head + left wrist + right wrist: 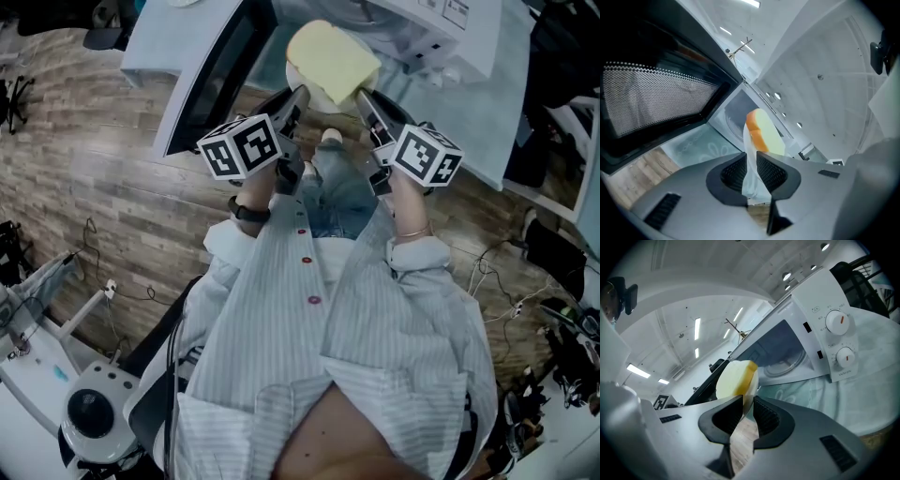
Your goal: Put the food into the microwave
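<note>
As the microwave door (211,80) hangs open far left, left gripper (751,173) and right gripper (747,413) both clamp 1 bread slice's (333,61) thin white wrapping (751,180).

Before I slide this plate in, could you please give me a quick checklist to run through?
1. Left gripper shut on the plate rim: ok.
2. Right gripper shut on the opposite rim: ok.
3. Bread lying on the plate: ok.
4. Microwave door swung open: ok.
5. Inside of the microwave free: cannot tell, only part of the turntable shows.
</note>
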`<state>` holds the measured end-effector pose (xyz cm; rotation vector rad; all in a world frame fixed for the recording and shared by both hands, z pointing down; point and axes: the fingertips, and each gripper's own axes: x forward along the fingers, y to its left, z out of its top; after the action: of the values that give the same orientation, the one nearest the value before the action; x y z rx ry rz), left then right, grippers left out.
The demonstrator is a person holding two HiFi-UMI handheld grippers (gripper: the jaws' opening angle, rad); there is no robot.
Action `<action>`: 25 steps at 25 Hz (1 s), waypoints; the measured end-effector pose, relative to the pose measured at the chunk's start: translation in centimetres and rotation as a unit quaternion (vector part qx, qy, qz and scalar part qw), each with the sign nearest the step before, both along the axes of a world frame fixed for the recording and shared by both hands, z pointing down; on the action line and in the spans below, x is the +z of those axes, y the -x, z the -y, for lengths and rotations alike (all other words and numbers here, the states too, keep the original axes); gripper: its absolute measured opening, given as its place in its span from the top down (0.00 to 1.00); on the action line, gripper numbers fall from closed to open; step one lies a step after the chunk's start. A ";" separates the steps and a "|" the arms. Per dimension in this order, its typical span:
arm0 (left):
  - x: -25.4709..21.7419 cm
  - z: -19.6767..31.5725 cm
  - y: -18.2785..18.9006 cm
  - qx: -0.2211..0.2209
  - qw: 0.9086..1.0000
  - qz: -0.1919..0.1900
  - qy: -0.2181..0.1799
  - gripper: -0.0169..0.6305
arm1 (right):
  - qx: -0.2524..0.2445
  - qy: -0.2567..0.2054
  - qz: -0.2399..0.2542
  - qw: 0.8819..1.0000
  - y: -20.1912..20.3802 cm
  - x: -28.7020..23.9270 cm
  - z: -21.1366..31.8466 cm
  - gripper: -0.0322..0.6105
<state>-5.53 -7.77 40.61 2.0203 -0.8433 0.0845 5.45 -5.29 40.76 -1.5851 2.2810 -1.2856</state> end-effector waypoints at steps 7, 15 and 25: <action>0.5 2.9 -1.5 -0.014 1.000 0.005 0.014 0.89 | -0.015 0.014 0.002 1.000 -1.7 0.4 3.3 0.84; 1.1 4.6 -2.0 -0.035 0.999 0.005 0.029 0.88 | -0.039 0.031 0.004 0.999 -2.2 1.2 5.2 0.84; 1.9 5.4 -2.8 -0.050 0.998 0.010 0.040 0.88 | -0.055 0.037 0.005 0.998 -3.0 1.8 6.4 0.84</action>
<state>-2.76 -13.12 42.55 1.9035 -0.9370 0.0804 8.41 -11.71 42.55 -1.4908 2.3712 -1.4160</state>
